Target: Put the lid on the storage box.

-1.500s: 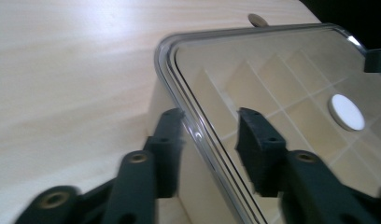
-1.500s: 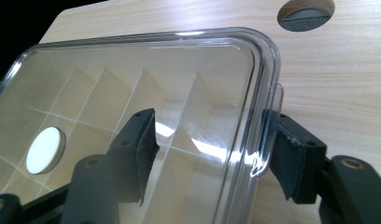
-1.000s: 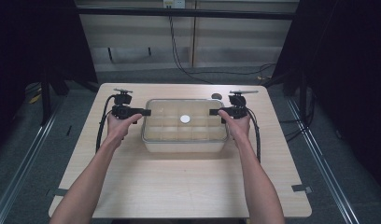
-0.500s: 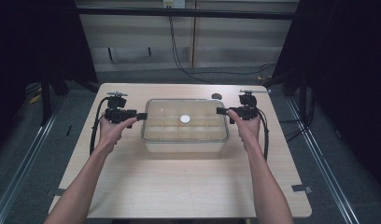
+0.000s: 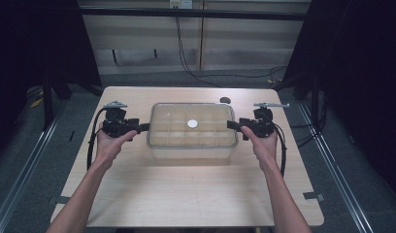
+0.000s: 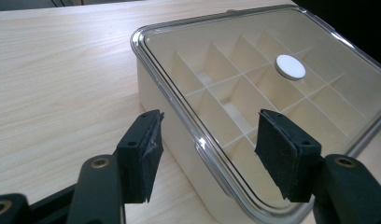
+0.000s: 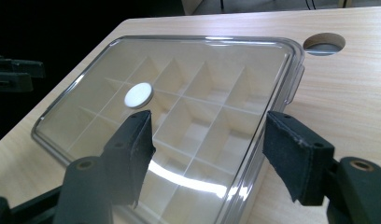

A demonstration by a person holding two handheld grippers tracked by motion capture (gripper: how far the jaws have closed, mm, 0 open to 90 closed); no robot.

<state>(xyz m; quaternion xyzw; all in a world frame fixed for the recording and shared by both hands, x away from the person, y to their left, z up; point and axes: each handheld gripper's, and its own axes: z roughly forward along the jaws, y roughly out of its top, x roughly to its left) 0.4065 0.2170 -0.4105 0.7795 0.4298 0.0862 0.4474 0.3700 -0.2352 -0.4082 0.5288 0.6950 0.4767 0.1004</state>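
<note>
A compartment box [image 5: 191, 131] with a clear lid [image 6: 254, 93] sits on the bench [image 5: 196, 194], nearer its far edge than its near edge and about midway between the left and right edges; a small round cable hole [image 5: 225, 100] lies in the bench just beyond the box's far right corner. The left tool [image 5: 141, 127] is at the box's left end and the right tool [image 5: 232, 125] at its right end, each with its jaws apart and nothing between them; in the gripper views the lid's rim runs across the gap between the pads. The box looks like hard, thin plastic: stiff, light, its cells apparently empty, so weight should be small. The glossy lid reflects light and will likely be slippery under the pads, and it may flex or pop off if squeezed alone. A white round disc [image 5: 192, 124] sits at the lid's centre; whether it is a knob or a sticker cannot be told. The safest hold, I judge, is at both short ends together, pads bearing on the rim where lid meets the cream wall [image 6: 153, 88], or at the small tab [image 7: 298, 79] on the end, with even pressure so the box stays level.
</note>
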